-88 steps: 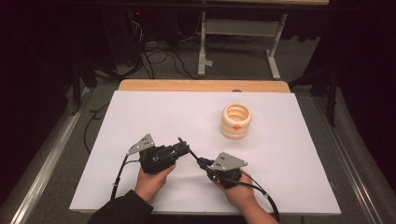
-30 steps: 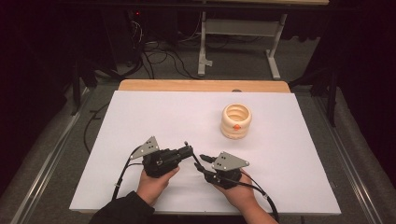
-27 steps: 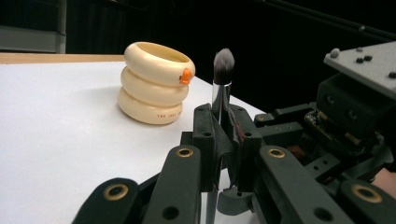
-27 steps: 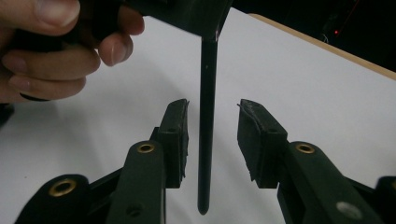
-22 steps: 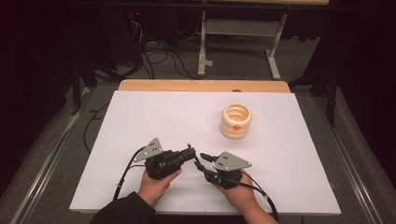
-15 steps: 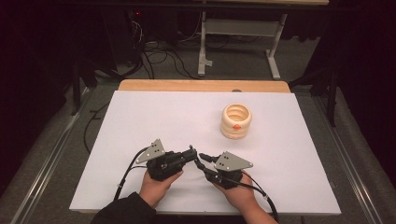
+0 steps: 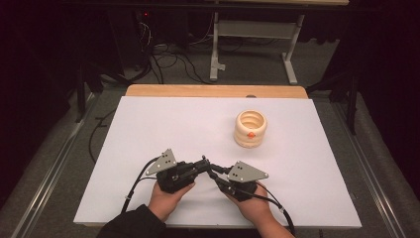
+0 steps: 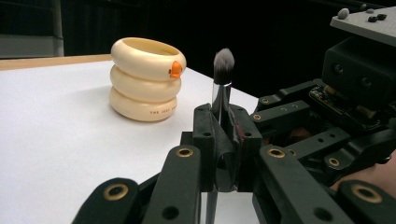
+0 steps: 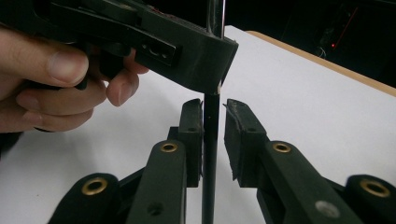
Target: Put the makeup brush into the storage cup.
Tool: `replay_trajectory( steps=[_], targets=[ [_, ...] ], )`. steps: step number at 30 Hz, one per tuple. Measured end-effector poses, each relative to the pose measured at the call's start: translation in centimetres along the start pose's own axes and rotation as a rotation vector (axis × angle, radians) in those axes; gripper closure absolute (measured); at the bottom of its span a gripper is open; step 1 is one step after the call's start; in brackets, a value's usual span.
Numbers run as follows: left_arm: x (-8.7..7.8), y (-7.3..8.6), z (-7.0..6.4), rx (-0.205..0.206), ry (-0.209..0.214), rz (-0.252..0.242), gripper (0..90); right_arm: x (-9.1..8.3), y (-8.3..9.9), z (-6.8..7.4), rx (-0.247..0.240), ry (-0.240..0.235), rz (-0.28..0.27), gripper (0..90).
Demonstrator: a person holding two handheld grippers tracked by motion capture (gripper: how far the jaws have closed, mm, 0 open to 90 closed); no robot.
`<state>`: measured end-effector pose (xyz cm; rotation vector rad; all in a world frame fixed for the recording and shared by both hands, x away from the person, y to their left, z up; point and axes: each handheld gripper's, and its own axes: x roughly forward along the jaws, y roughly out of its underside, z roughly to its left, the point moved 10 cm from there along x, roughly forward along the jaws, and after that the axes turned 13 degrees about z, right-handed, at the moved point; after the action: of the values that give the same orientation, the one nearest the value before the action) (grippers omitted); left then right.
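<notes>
Left gripper view: brush [image 8: 222,88] upright, bristles up, clamped in left gripper [image 8: 225,140]; right gripper [image 9: 213,135] narrow around handle, not touching

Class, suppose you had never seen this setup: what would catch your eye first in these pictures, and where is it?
First, the two grippers meeting tip to tip at the near middle of the white table. The left gripper is shut on an upright makeup brush, while the right gripper has its jaws open around the brush's dark handle. Next, the cream ringed holder with an orange dot stands alone farther back, to the right.
</notes>
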<state>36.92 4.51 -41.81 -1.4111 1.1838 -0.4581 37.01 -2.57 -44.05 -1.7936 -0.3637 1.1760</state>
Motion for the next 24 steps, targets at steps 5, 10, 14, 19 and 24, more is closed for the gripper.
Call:
replay_trajectory(
  steps=[5,10,14,19,24],
  targets=[
    [-0.01,-0.02,-0.1,0.001,0.002,0.0,82.8,-0.05,-0.04,0.07,-0.004,-0.003,-0.003,81.5],
    [0.04,-0.02,-0.13,0.001,0.001,-0.002,82.8,-0.08,-0.03,0.13,-0.004,-0.003,-0.001,83.7],
    [0.03,0.0,-0.11,0.001,0.001,0.001,82.8,-0.07,-0.03,0.13,-0.006,-0.002,0.0,84.7],
    [0.03,0.0,-0.1,-0.001,0.002,0.001,82.7,-0.08,-0.03,0.11,-0.01,-0.001,-0.001,84.9],
    [0.03,0.01,-0.08,-0.003,0.001,0.004,81.9,-0.06,-0.04,0.1,-0.012,0.001,-0.002,85.2]
  ],
)
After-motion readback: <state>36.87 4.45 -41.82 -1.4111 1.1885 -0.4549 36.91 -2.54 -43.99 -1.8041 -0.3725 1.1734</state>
